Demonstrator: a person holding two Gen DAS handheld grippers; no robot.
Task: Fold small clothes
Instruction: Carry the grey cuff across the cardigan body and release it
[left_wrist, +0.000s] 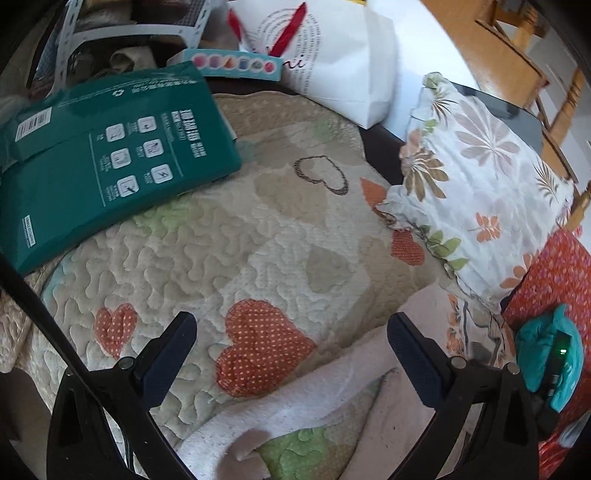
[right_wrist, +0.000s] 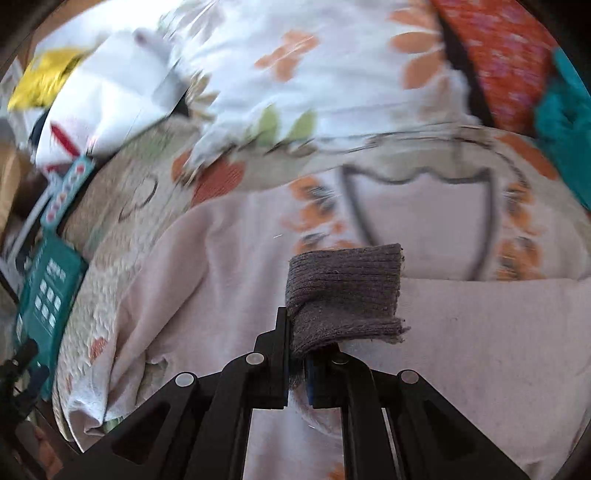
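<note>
- I'm in a home, looks like a bedroom or living room.
- Heart-patterned quilt (left_wrist: 229, 236), floral pillow (left_wrist: 476, 177).
- White gift bag (left_wrist: 343, 62), wooden chair (left_wrist: 532, 66) behind.

The grey sock (right_wrist: 343, 295) is ribbed knit cloth, matt, with a frayed edge, pinched in the right claw (right_wrist: 297, 369) of matt black plastic with shiny metal rivets. The left claw (left_wrist: 291, 350) has the same black plastic and textured dark blue pads. The quilt (left_wrist: 207, 258) is stitched, puckered cotton. The pink garment (right_wrist: 480, 350) looks soft and fleecy. The green package (left_wrist: 103, 147) is glossy plastic film, the white bag (left_wrist: 351, 74) smooth paper.
</note>
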